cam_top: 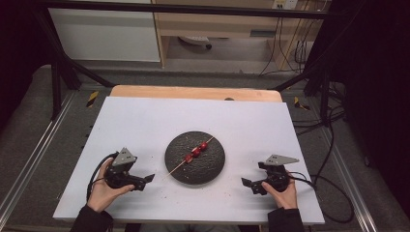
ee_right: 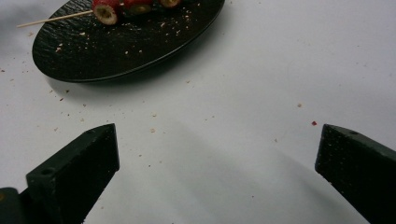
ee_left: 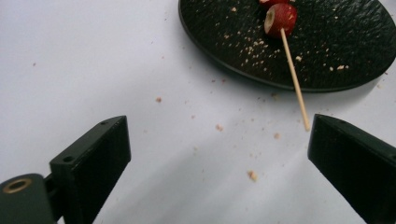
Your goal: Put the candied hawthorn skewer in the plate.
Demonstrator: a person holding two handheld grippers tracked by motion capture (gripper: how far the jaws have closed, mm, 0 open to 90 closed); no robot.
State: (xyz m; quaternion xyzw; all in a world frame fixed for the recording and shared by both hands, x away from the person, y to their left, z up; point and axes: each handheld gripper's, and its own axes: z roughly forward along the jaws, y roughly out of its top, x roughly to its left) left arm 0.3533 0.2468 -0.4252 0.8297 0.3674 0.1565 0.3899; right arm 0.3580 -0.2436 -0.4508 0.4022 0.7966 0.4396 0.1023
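at centre of the high view: round black plate (cam_top: 195,158) on a white surface (cam_top: 145,121), bearing a wooden skewer (cam_top: 180,166) threaded with red fruit pieces (cam_top: 196,151); skewer laid diagonally, bare end overhanging the plate's lower-left rim, fruit grouped toward the upper right of the plate.

lower left of the high view: left tongs (cam_top: 147,179) held in the left hand (cam_top: 102,189), pointing right toward the plate, well apart from it. lower right: right tongs (cam_top: 247,183) held in the right hand (cam_top: 283,195), pointing left toward the plate, likewise apart. grey three-cornered plate atop each, black cable trailing outward.

left gripper view: black jaws spread wide at lower left and lower right, nothing between them; plate (ee_left: 327,56) at upper right; skewer (ee_left: 294,77) running down off the rim, its tip just beside the right-hand jaw; cut fruit piece (ee_left: 280,19) at top; crumbs (ee_left: 252,175) scattered over plate and surface.

right gripper view: jaws spread wide, nothing between them; plate (ee_right: 121,46) at upper left, fruit (ee_right: 106,12) along the top edge, skewer end (ee_right: 53,18) projecting left past the rim.
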